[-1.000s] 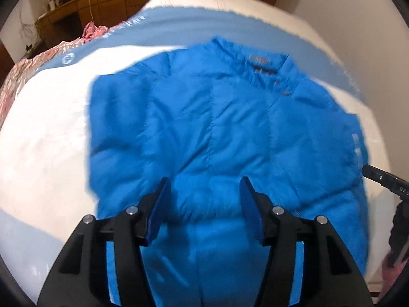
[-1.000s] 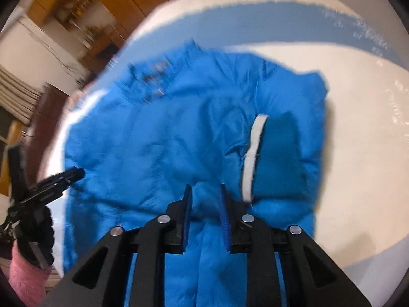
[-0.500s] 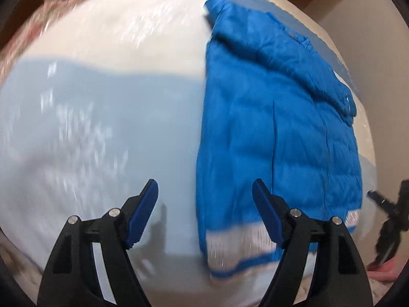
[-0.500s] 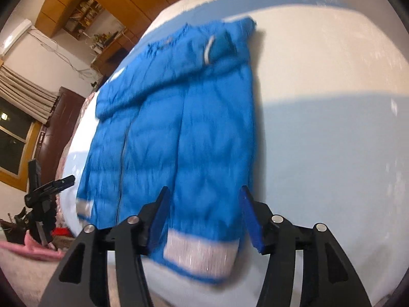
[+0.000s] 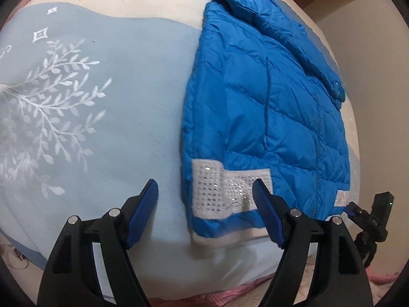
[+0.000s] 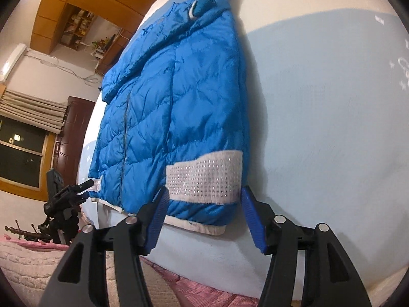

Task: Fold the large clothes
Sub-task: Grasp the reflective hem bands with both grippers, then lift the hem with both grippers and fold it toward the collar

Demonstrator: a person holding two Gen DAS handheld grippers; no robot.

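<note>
A bright blue quilted puffer jacket (image 5: 268,107) lies flat on the bed, sleeves folded in, with a white studded band near its hem (image 5: 230,192). It also shows in the right wrist view (image 6: 173,107), collar far away, studded band (image 6: 204,179) nearest. My left gripper (image 5: 204,197) is open and empty, its jaws just in front of the hem's left corner. My right gripper (image 6: 203,202) is open and empty, its jaws either side of the hem's right corner, not touching it.
The jacket rests on a pale blue and white bedspread (image 5: 89,128) with a white leaf pattern. A black tripod stand (image 6: 64,199) is beside the bed; it also shows in the left wrist view (image 5: 370,220). A pink blanket (image 6: 25,263) lies below the bed edge. Wooden cabinets (image 6: 84,5) stand far off.
Both grippers have pulled back from the jacket's middle to its hem end. The right gripper was nearly shut one second ago and has opened wide. The jacket now lies narrower, sides folded in.
</note>
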